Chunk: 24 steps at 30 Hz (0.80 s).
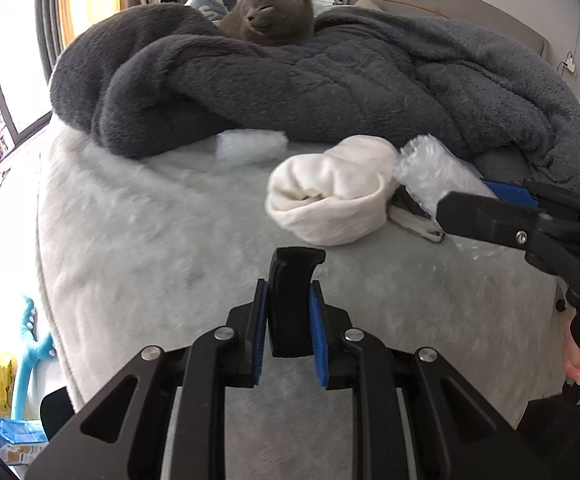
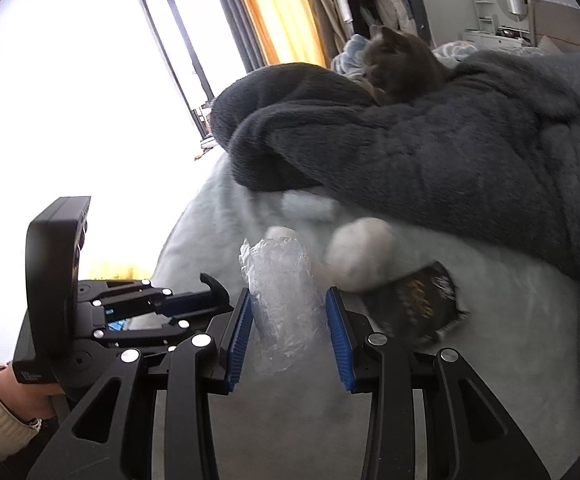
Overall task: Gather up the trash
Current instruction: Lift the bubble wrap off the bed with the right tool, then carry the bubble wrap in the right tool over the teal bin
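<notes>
My left gripper (image 1: 289, 332) is shut on a curved black plastic piece (image 1: 293, 292), held above the pale bed cover (image 1: 149, 240). My right gripper (image 2: 287, 324) is shut on a crumpled clear plastic wrap (image 2: 283, 300); it also shows in the left wrist view (image 1: 430, 172), raised beside a rolled white sock (image 1: 330, 196). A black snack packet (image 2: 414, 308) lies on the bed just right of the right gripper. A small white wad (image 1: 249, 146) lies at the blanket's edge.
A dark grey fleece blanket (image 1: 330, 80) is heaped across the back of the bed, with a grey cat (image 1: 277, 12) lying on it. A window and curtains are at the left. Bags and a blue toy (image 1: 33, 344) sit on the floor left of the bed.
</notes>
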Each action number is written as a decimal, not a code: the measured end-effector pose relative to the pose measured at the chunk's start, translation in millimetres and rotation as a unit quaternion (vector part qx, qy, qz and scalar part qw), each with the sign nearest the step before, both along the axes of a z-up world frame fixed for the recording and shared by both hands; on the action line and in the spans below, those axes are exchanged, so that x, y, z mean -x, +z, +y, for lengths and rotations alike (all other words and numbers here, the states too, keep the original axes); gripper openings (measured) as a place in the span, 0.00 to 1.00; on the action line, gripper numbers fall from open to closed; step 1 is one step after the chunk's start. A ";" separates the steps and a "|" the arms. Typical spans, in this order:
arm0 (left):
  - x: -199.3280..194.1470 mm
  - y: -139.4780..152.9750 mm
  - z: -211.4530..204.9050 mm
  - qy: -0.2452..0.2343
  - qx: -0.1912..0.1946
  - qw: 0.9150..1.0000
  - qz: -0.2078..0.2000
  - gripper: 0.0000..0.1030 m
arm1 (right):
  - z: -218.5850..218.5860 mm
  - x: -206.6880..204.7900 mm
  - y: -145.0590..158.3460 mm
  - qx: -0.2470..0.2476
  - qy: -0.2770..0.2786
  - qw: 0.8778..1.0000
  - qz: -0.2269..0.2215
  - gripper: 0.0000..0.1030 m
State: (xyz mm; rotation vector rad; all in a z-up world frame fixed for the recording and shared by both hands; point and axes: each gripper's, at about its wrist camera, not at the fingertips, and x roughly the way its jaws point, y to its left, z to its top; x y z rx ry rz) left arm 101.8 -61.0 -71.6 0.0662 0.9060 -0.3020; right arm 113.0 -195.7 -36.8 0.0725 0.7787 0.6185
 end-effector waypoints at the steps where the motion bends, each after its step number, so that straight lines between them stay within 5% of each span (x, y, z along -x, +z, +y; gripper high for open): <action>1: 0.2 0.3 3.5 0.001 0.002 1.000 0.001 0.21 | 4.6 -0.3 1.0 -0.002 0.003 1.000 0.000 0.36; 24: 35.4 11.8 116.4 0.087 0.014 0.996 0.003 0.21 | 108.2 -3.7 18.3 -0.029 0.059 0.998 0.019 0.37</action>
